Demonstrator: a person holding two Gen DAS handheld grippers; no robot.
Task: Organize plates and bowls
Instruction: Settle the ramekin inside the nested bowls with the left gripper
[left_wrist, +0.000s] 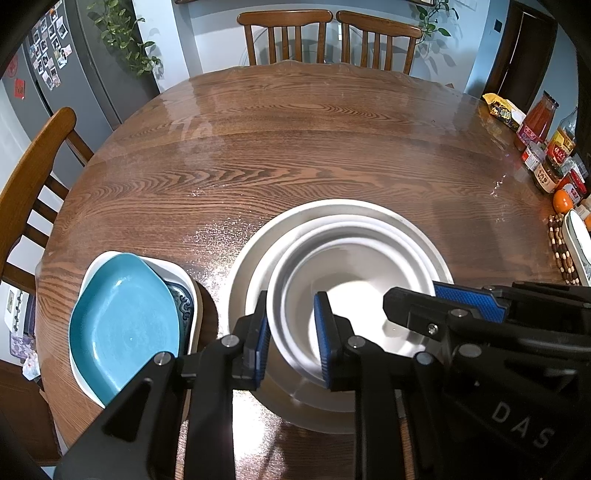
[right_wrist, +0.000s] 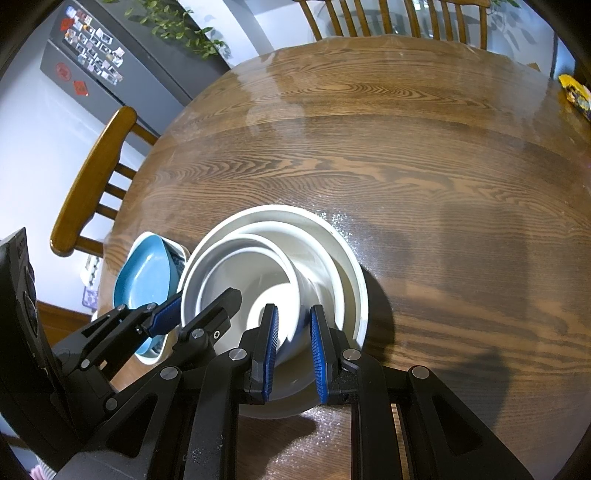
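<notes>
Nested white bowls (left_wrist: 340, 258) stand on the wooden table (left_wrist: 295, 147); they also show in the right wrist view (right_wrist: 317, 251). My left gripper (left_wrist: 291, 332) is open, its fingers straddling the left wall of the inner bowl (left_wrist: 295, 332). My right gripper (right_wrist: 291, 343) is open, straddling the right wall of the inner bowl (right_wrist: 299, 321); it also appears in the left wrist view (left_wrist: 443, 306). A teal plate (left_wrist: 122, 325) lies tilted on a stack of plates (left_wrist: 184, 295) to the left, and shows in the right wrist view (right_wrist: 144, 269).
Sauce jars and bottles (left_wrist: 550, 147), an orange (left_wrist: 562, 201) and a snack bag (left_wrist: 502, 110) line the table's right edge. Wooden chairs stand at the far side (left_wrist: 284, 33) and the left (left_wrist: 29, 177). A fridge (left_wrist: 66, 74) stands back left.
</notes>
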